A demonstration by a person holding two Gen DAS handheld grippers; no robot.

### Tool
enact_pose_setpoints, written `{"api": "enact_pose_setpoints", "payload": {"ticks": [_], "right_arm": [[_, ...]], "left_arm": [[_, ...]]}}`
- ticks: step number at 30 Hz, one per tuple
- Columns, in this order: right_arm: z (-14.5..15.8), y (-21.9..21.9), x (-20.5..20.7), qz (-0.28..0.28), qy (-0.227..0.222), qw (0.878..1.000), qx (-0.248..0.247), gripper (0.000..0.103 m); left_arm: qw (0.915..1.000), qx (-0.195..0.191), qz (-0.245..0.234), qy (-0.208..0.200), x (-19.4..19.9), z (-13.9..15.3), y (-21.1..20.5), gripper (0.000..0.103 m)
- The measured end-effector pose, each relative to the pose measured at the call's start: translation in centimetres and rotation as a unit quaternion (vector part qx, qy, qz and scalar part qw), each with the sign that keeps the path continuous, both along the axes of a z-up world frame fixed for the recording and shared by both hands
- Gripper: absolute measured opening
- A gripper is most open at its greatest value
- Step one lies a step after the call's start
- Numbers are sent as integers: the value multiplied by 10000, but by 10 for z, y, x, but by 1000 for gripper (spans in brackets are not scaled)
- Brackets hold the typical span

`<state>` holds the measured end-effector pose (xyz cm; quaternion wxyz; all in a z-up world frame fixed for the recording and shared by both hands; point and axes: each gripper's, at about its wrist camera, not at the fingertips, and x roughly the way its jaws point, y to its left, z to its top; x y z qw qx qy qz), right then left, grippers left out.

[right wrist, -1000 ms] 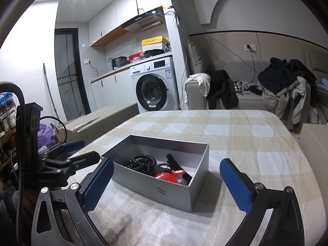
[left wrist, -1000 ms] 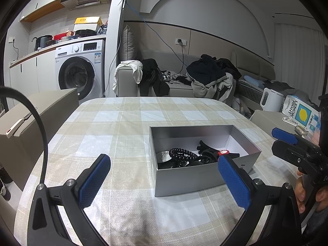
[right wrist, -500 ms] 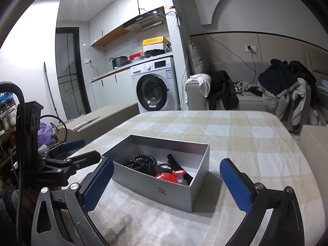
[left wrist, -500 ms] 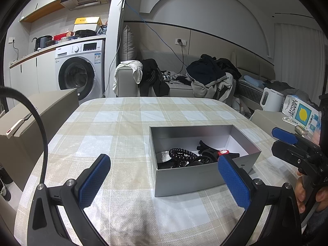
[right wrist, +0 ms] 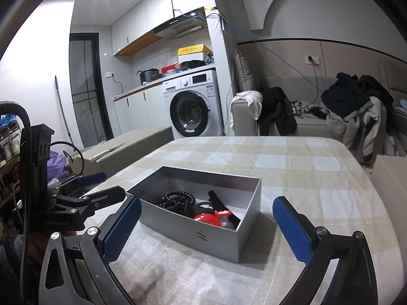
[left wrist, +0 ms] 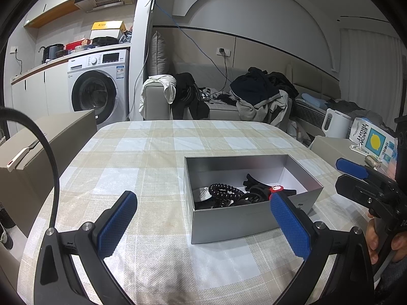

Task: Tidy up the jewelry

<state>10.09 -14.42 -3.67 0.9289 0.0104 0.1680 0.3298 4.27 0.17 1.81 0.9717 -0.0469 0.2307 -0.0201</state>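
Unchanged from earlier: grey box [left wrist: 250,218] of black coils [left wrist: 223,191] at table [left wrist: 142,157] centre, left tongs [left wrist: 203,225] and right tongs [right wrist: 207,231] spread wide, empty, at 6 o'clock.

A small room with a kitchen corner

A washing machine [left wrist: 98,86] stands under white cupboards [right wrist: 157,12]. Clothes lie piled on a grey sofa [left wrist: 218,106] by the pale wall, behind a checked table [left wrist: 152,157].

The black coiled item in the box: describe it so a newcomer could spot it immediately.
On the checked tablecloth stands an open grey box. Among the dark tangle inside it, the black spiral hair tie lies toward the left end in the left wrist view. Its phone-cord coils set it apart from the smooth black pieces and the small red item beside it.
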Motion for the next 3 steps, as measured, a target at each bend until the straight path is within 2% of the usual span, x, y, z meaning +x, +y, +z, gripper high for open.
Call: {"api": "enact_pose_setpoints", "payload": {"ticks": [3], "right_arm": [[0,0,0,-1,-1,10000,-4,103]], "left_arm": [[10000,4,15,-1,0,0,0,102]]}}
